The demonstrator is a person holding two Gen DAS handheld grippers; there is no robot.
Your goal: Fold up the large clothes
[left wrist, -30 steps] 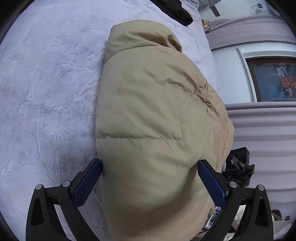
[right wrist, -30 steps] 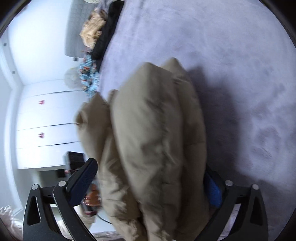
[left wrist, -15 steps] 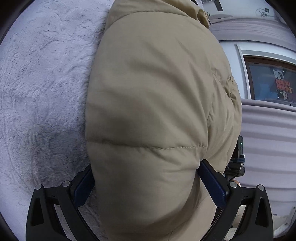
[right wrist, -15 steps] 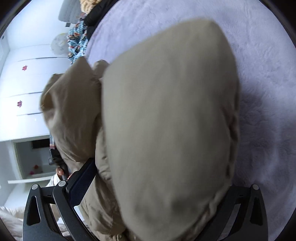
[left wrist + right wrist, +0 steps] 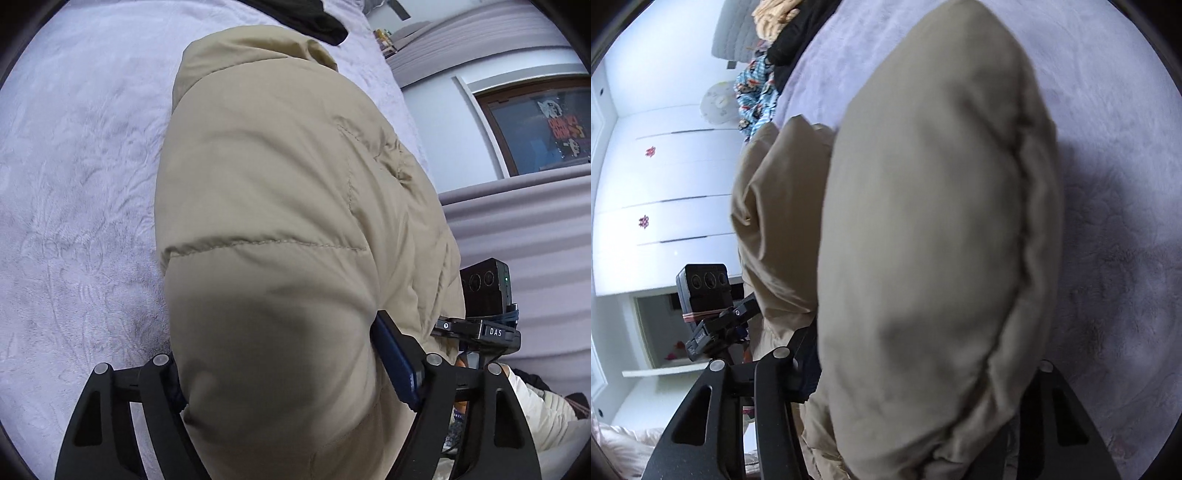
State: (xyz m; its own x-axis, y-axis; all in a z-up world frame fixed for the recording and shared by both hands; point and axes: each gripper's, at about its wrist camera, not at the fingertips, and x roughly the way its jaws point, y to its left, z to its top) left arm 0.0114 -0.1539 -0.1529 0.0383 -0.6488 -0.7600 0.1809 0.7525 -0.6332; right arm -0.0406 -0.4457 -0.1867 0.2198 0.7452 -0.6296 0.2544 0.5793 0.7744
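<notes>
A: While the left gripper [image 5: 280,373] looks along the bed [image 5: 74,184], what do its jaws hold?
B: One tan jacket [image 5: 280,206], clamped between them, bulging over the bed.
A: And the right gripper [image 5: 916,373]?
B: Jaws clenched on that jacket [image 5: 931,221] too; one black garment [image 5: 798,40] lies far off.

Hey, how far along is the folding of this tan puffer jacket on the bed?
Done: the jacket looks doubled over, with stacked layers in the right wrist view. In hand: the left tool and right tool each clamp a thick bundle of it above the bed. Left: lay it down, flatten it, let go. Other clothes wait at the bed's far edge, apparently unfolded.
</notes>
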